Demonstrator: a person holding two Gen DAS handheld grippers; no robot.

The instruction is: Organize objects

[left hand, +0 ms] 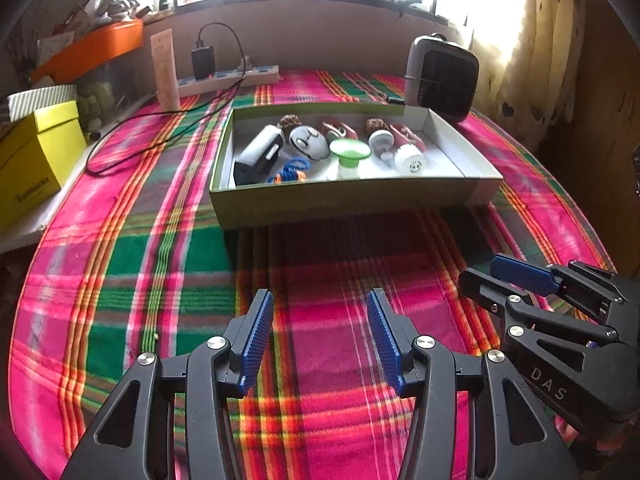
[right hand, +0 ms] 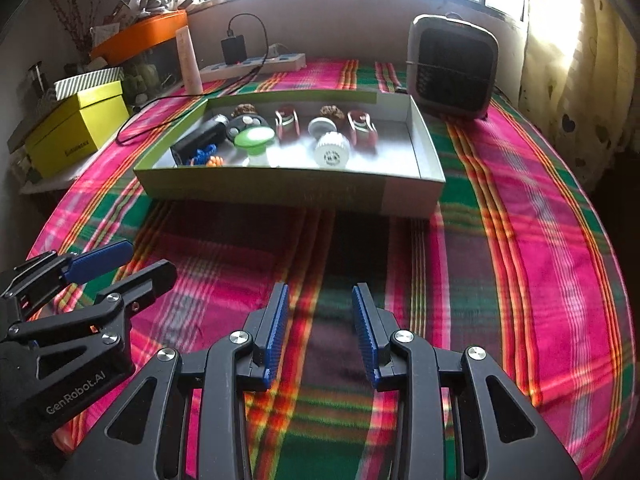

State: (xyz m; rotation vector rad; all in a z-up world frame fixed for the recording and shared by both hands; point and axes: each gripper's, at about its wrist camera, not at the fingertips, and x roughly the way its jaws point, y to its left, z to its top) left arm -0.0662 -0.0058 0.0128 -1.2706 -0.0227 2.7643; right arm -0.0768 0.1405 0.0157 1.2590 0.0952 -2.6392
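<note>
Left wrist view. The left hand-held gripper (left hand: 320, 308) is held over the plaid cloth (left hand: 160, 264) with its jaws wide apart and nothing between them. The right hand-held gripper (left hand: 520, 280) shows at the right edge, also parted and empty. All loose items sit inside the shallow box (left hand: 344, 200), which rests on the cloth well ahead of both grippers. No stray item is visible on the cloth in front of the box, so the gathering appears largely done; what remains, if anything, would be tidying within the box.

Count in the box: one black-and-white gadget (left hand: 258, 152), one blue-and-orange cord (left hand: 290, 170), one round grey face-like piece (left hand: 308, 142), one green-topped stand (left hand: 349, 156), two red slipper-like pieces (left hand: 340, 130) (left hand: 408, 136), two brown patterned balls (left hand: 290, 121) (left hand: 376, 124), one small white funnel-like piece (left hand: 382, 142), one white round-capped piece (left hand: 410, 160).

Right wrist view. The right hand-held gripper (right hand: 320, 312) is parted and empty above the cloth (right hand: 500, 240); the left hand-held gripper (right hand: 124, 264) at the left edge likewise holds nothing. The box (right hand: 288, 194) shows the same contents. Behind it stand one fan heater (right hand: 454, 66), one power strip (right hand: 256, 65) with one charger (right hand: 234, 50), one tall cream tube (right hand: 190, 64); one yellow box (right hand: 76, 128) sits to the left.
</note>
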